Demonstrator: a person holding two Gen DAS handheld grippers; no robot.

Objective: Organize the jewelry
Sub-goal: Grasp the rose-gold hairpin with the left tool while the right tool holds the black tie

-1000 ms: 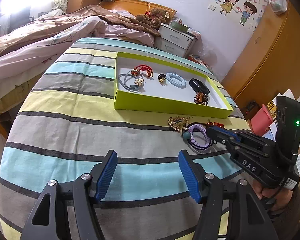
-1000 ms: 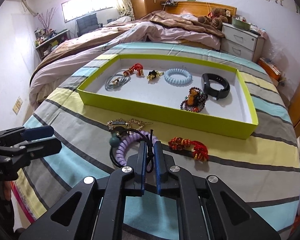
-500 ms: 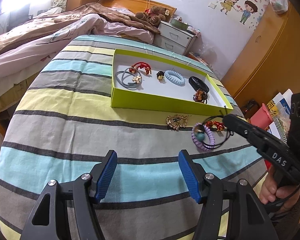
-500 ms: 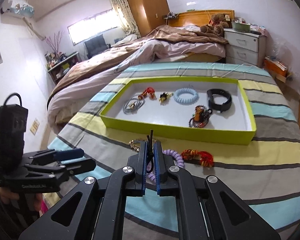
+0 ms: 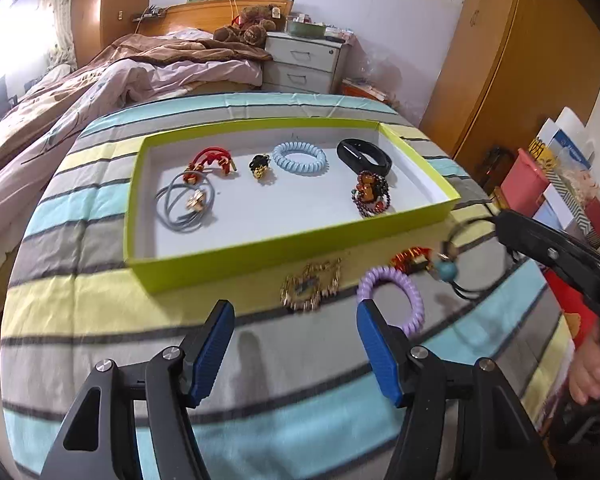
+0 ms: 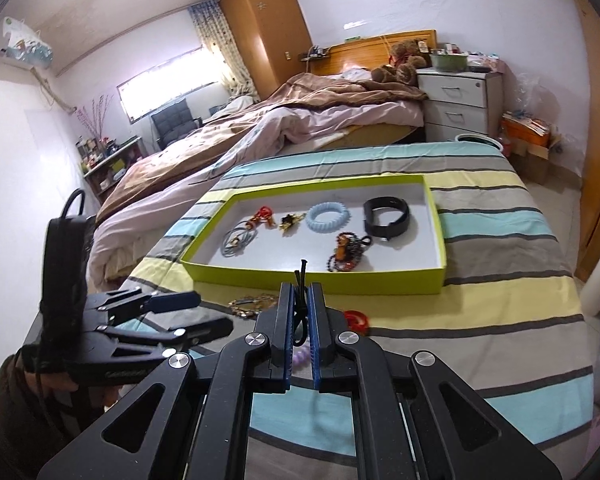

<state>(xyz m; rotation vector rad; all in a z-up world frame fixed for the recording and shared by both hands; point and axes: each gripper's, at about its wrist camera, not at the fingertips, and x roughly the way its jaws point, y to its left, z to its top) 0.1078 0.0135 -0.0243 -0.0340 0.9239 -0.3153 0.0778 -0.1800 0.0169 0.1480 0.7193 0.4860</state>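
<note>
Right gripper (image 6: pixel 301 312) was clenched on a thin black cord bracelet with a turquoise bead (image 5: pixel 446 270), which hung clear of the striped bedspread (image 5: pixel 100 320) just beside the shallow lime-green cardboard tray (image 5: pixel 260 252). Left gripper (image 5: pixel 294 340) was released, its blue pads wide apart with nothing between them. A purple coiled hair tie (image 5: pixel 392 292) lay near a gold ornate brooch (image 5: pixel 310 286).

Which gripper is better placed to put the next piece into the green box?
Right gripper: it is shut on the black cord, lifted near the green box. Left gripper is open, empty.
</note>
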